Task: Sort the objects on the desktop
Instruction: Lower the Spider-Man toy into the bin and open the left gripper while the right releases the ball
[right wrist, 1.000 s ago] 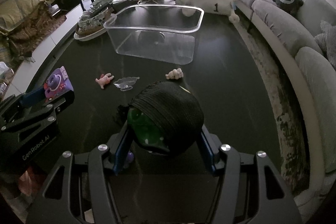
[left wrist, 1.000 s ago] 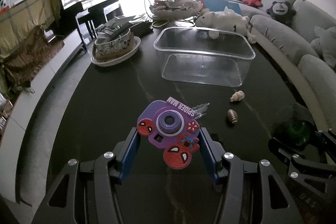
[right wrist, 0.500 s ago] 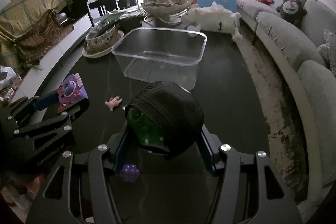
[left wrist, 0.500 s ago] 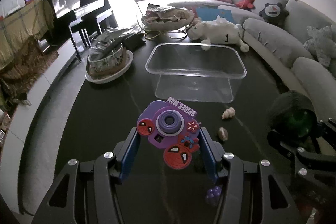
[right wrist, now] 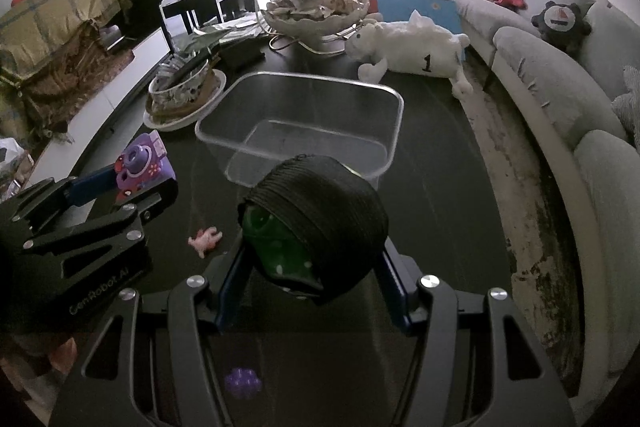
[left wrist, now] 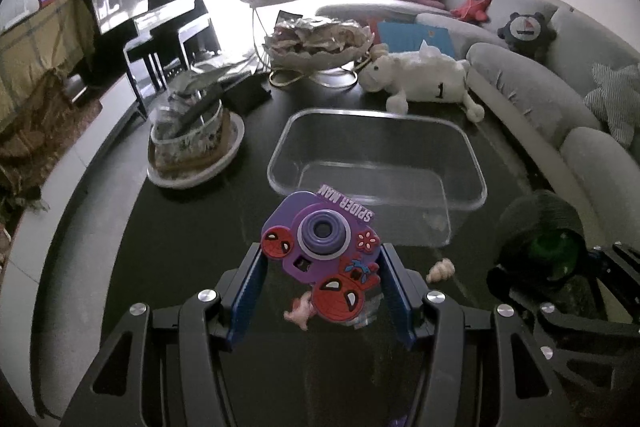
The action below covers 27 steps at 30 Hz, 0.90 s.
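Left tool point(left wrist: 322, 285): closed on the purple toy camera point(left wrist: 320, 239), blue fingers point(left wrist: 250, 297) pressed against its 2 sides. Camera is held clear of the dark worktop point(left wrist: 168, 251), lens facing the wrist view, "SPIDER MAN" label along its upper edge, 2 red mask badges on the front. In the left wrist view it sits just in front of the near rim of the clear plastic bin point(left wrist: 468, 163); whether it overlaps the bin opening cannot be told.

Right tool point(right wrist: 312, 267): gripping the black-and-green round object point(right wrist: 320, 223), a black ribbed shell over a glossy green body. Held above the worktop, near the bin's front wall in the right wrist view. The same object appears at the right edge of the left wrist view point(left wrist: 540, 239).

Bin: upright on the worktop, central; contents not clear through the transparent walls.

Loose items on worktop:
- pink figurine point(right wrist: 205, 239), between the 2 tools, below the camera in the left wrist view point(left wrist: 298, 311).
- small cream shell-like piece point(left wrist: 440, 270), right of the left tool.
- small purple piece point(right wrist: 243, 383), close under the right tool body.

Background on worktop: patterned bowl on a white plate point(left wrist: 196, 143) left of the bin; white plush animal point(left wrist: 424, 77) marked "1" beyond it.
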Each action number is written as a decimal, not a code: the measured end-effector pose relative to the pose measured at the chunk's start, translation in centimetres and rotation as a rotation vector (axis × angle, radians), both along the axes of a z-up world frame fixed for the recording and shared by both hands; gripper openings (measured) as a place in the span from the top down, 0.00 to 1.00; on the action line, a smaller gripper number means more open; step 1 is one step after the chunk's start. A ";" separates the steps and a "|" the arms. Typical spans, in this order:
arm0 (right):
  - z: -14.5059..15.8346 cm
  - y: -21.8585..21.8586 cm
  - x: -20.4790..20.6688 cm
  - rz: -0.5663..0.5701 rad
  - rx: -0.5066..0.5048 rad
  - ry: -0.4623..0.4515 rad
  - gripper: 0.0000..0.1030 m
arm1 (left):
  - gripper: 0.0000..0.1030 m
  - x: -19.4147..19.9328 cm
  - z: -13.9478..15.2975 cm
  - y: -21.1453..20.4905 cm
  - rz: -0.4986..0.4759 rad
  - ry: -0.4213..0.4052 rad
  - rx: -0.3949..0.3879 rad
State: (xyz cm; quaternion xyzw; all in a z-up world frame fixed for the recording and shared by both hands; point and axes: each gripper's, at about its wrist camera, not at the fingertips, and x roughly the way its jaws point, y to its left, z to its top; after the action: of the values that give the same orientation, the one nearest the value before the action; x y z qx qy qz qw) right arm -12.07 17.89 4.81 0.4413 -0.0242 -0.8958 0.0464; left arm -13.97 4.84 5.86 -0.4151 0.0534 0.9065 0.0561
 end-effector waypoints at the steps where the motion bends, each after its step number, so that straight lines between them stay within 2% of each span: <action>1: 0.0 0.0 -0.5 -0.002 0.001 0.001 0.46 | 0.49 -0.6 0.1 0.1 -0.003 -0.002 0.000; 7: -0.2 0.2 -3.5 -0.012 0.005 -0.002 0.46 | 0.49 -4.0 0.1 0.8 -0.011 -0.009 -0.012; 11: -1.0 0.3 -5.3 -0.023 0.028 -0.013 0.46 | 0.49 -6.2 -0.5 1.3 -0.027 -0.023 0.003; 20: -2.7 0.9 -9.0 -0.026 0.029 -0.046 0.46 | 0.49 -10.1 -1.9 2.2 -0.030 -0.051 -0.016; 27: -3.3 1.3 -10.9 -0.048 0.036 -0.057 0.44 | 0.48 -12.8 -3.1 1.9 0.008 -0.097 0.059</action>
State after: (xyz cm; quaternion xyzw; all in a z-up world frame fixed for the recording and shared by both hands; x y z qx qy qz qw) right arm -23.01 19.21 1.47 0.4666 -0.0202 -0.8841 0.0164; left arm -26.78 6.69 2.77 -0.4571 0.0222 0.8866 0.0673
